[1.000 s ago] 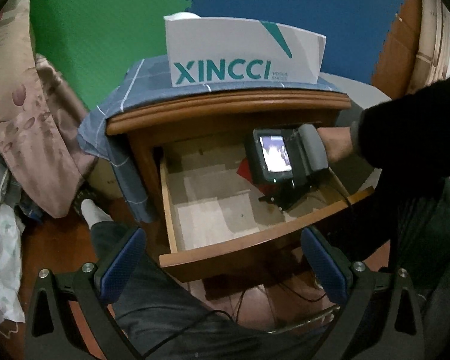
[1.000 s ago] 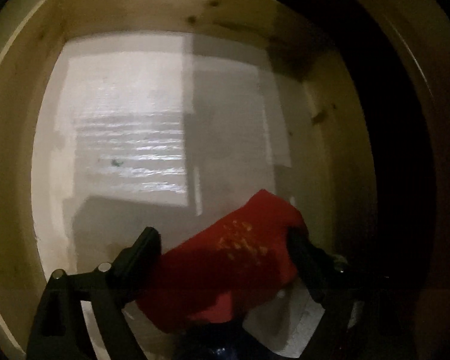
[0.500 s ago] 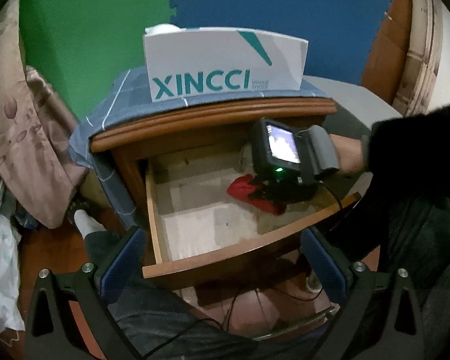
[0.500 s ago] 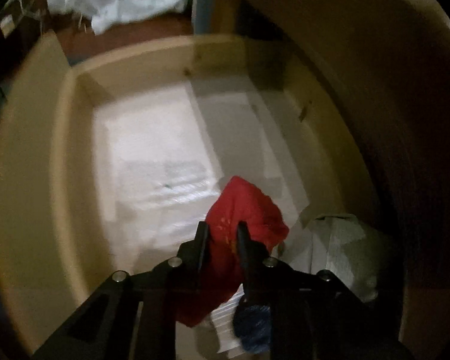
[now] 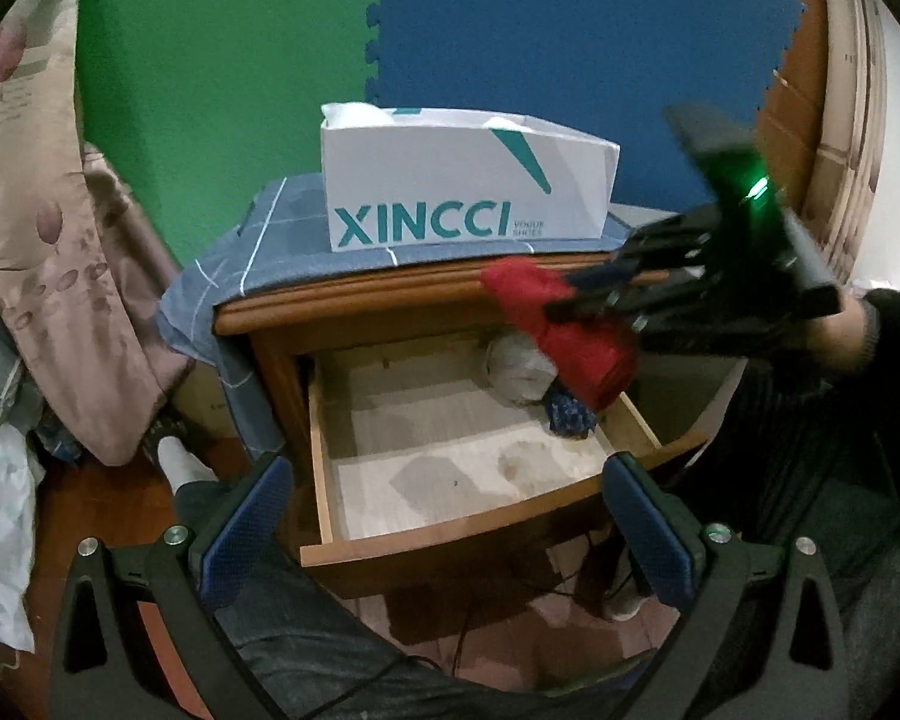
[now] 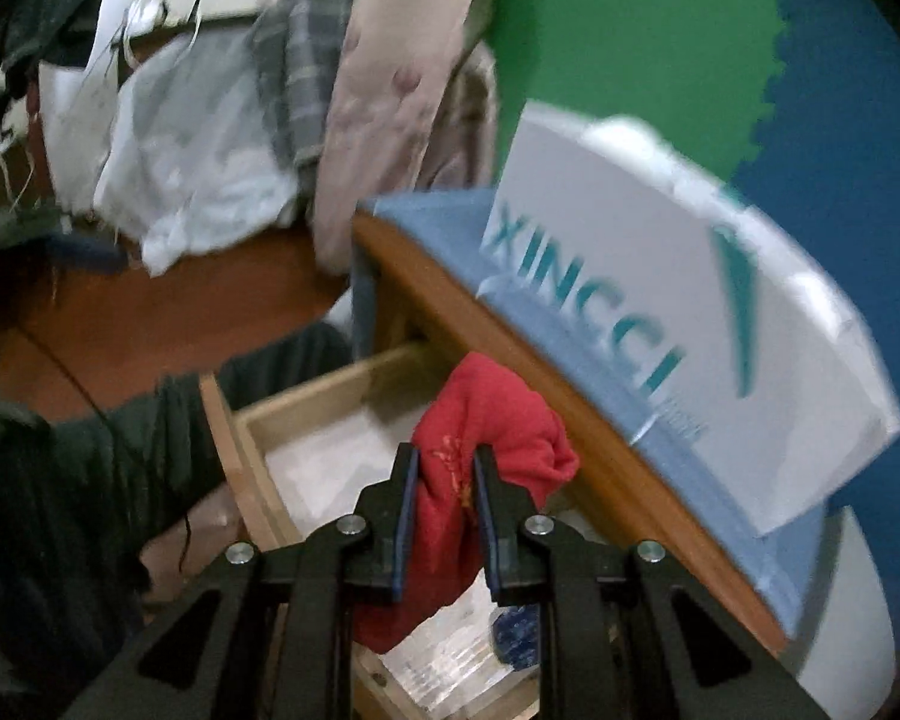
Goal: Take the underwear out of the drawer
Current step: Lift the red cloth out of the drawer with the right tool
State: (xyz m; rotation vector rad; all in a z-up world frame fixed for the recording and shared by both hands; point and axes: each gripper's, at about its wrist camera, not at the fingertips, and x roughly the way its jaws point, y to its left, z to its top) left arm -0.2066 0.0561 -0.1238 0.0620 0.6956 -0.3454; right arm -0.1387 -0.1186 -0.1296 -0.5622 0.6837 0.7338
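Observation:
The red underwear (image 5: 570, 336) (image 6: 486, 420) hangs in the air above the right end of the open wooden drawer (image 5: 450, 528) (image 6: 306, 414). My right gripper (image 6: 445, 462) (image 5: 555, 306) is shut on it, the cloth bunched between the blue pads. Part of the cloth droops below the fingers. My left gripper (image 5: 444, 516) stands open in front of the drawer with nothing between its fingers. A pale bundle (image 5: 519, 369) and a dark blue patterned item (image 5: 570, 414) (image 6: 519, 630) lie in the drawer's right back corner.
A white XINCCI shoe box (image 5: 468, 186) (image 6: 678, 330) sits on a blue checked cloth (image 5: 270, 240) covering the nightstand. Bedding (image 5: 36, 228) hangs at the left. A person's legs and a white sock (image 5: 177, 462) lie below the drawer front. Cables trail on the floor.
My right gripper closed on the red underwear in the drawer, then lifted it up out of the drawer to the height of the nightstand top. The left gripper rose slightly.

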